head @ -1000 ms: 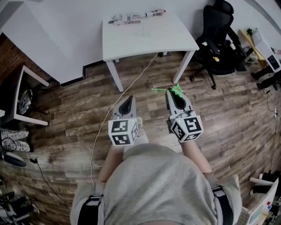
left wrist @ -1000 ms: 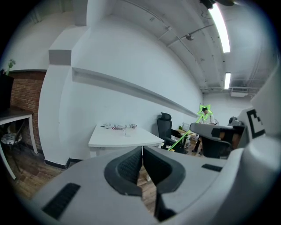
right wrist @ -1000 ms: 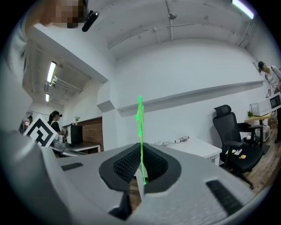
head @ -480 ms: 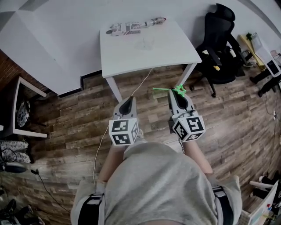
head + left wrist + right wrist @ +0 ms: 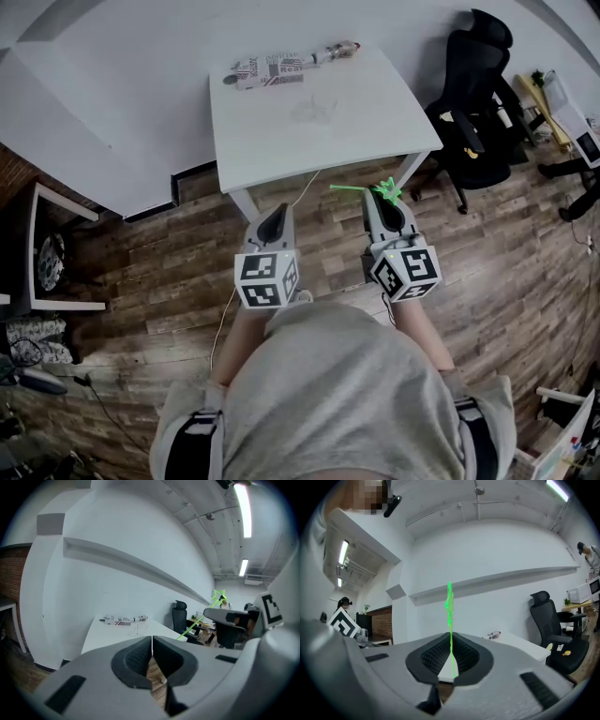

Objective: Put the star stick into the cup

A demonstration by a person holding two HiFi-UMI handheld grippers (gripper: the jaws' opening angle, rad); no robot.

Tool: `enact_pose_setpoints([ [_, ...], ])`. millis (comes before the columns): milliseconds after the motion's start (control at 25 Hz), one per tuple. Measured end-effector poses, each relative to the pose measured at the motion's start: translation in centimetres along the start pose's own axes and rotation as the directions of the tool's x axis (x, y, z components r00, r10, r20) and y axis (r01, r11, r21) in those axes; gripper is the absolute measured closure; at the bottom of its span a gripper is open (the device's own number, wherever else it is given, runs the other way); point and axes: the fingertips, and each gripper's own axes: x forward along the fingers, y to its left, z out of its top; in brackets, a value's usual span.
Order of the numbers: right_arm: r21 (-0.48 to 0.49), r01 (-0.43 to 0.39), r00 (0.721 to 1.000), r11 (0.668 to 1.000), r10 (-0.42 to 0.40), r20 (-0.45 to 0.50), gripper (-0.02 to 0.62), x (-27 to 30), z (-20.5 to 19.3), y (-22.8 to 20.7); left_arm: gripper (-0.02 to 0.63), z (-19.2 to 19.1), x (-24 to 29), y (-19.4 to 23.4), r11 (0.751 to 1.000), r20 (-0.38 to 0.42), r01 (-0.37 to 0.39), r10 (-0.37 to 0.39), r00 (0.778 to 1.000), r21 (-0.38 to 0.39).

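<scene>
My right gripper (image 5: 382, 201) is shut on the thin green star stick (image 5: 360, 189); the stick lies crosswise in the head view, its star (image 5: 385, 190) just past the fingertips. In the right gripper view the stick (image 5: 450, 613) rises straight up from the closed jaws (image 5: 451, 657). My left gripper (image 5: 275, 217) is shut with nothing in it, its pads (image 5: 140, 656) pressed together. Both hang over the floor just short of the white table (image 5: 375, 112). At the table's far edge lies a print-covered cup (image 5: 267, 70), apparently on its side, also visible small in the left gripper view (image 5: 122, 619).
A black office chair (image 5: 473, 103) stands right of the table. A white cable (image 5: 223, 314) runs over the wooden floor under the table. A small side table (image 5: 52, 248) stands at the left by a brick wall. A second pen-like item (image 5: 335, 49) lies beside the cup.
Both grippers have moved forward toward the white table, which now lies much closer to their tips. The star stick stays gripped in the right gripper; the left stays shut.
</scene>
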Motion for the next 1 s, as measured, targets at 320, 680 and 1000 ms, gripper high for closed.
enact_pose_setpoints([
  [320,0.013,0.026,1.000,1.000,-0.026,-0.006,0.588,6.4,-1.1,-2.3,0.597,1.1,5.8,3.2,1.000,-0.025,0.027,-0.027,0.999,0.014],
  [680,0.019,0.050,0.999,0.999,-0.050,-0.018,0.588,11.6,-1.9,-4.5,0.597,1.8,10.9,5.6,0.998,-0.052,0.054,-0.053,0.997,0.023],
  [1000,0.011,0.047,0.998,0.999,-0.046,-0.032,0.586,14.7,-1.6,-6.6,0.597,2.4,14.1,6.5,0.998,-0.076,0.053,-0.052,0.996,0.019],
])
